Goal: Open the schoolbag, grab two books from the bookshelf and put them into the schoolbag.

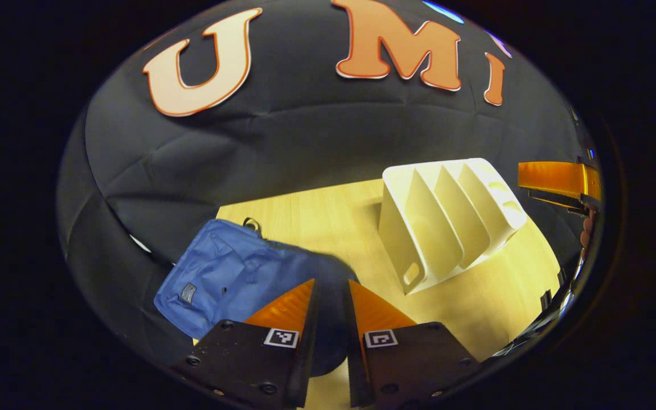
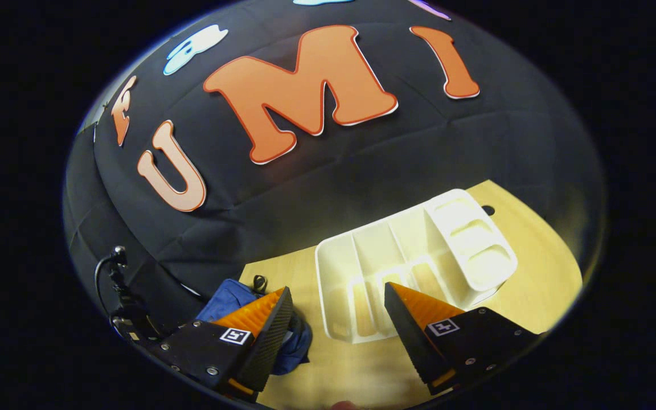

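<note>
In the left gripper view the left gripper (image 1: 331, 310) hangs above the near end of the blue schoolbag (image 1: 231, 279), its jaws drawn nearly together with a narrow slit between them and nothing held in that slit. The bag lies flat on the wooden desk (image 1: 328, 216) to the left of the white bookshelf (image 1: 447, 222), with its small loop handle (image 1: 252, 224) pointing toward the booth wall; lying flat like that, it looks placed so its opening can be reached from above, and I judge it not yet opened (no zip or flap can be made out clearly). The bag's dark shaded edge runs just under and between the jaws, so the gripper seems poised over the bag rather than touching it. The bookshelf, a slotted file holder, stands tilted back on the desk to the right of the bag, its dividers open toward the camera; I can see no books in its slots. Beyond the bookshelf's right side the right gripper (image 1: 558, 182) shows at the edge, held by a hand (image 1: 587, 230). In the right gripper view the right gripper (image 2: 336, 319) has its jaws spread wide and empty, aimed at the bookshelf (image 2: 413, 262), whose near wall lies between and just beyond the jaws. The schoolbag (image 2: 228, 299) peeks out left of the bookshelf, behind the left jaw. Left of the bag, a small camera stand with a cable (image 2: 117, 285) sits against the wall.
</note>
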The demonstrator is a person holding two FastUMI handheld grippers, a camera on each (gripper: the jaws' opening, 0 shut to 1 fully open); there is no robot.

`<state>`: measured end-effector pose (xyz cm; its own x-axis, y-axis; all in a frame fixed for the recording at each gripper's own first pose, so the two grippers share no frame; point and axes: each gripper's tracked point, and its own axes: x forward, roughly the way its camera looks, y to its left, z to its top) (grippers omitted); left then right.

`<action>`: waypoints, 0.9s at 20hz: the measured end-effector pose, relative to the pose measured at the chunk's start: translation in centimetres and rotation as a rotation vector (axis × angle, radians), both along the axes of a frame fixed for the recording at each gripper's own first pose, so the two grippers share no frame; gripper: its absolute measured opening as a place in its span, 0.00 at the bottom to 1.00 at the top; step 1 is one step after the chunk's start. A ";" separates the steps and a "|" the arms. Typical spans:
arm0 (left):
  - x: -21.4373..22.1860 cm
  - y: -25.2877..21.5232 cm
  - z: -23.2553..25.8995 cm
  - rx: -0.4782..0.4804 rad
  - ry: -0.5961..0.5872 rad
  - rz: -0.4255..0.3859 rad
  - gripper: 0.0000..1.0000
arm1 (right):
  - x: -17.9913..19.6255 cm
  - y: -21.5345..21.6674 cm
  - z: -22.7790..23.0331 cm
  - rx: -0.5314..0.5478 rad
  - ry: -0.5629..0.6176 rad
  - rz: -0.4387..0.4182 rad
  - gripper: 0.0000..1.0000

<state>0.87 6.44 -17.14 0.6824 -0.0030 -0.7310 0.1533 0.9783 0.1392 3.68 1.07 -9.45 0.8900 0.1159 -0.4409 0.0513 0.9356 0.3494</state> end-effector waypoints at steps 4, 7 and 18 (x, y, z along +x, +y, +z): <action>1.3 -4.2 2.5 -0.015 -0.115 -0.043 0.41 | 0.0 -2.2 1.5 -0.064 -0.042 -0.007 0.96; 2.2 -6.8 4.3 -0.022 -0.199 -0.064 0.56 | 0.0 -3.8 3.0 -0.135 -0.093 -0.017 0.96; 3.6 -12.0 13.0 -0.139 -0.641 -0.007 0.95 | -1.1 -7.5 7.3 -0.366 -0.304 -0.080 0.97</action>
<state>4.51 -5.59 -4.11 0.9824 -0.0740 -0.1714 0.0883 0.9931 0.0775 2.62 -6.45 -2.14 0.9847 -0.0727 -0.1586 0.0749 0.9972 0.0079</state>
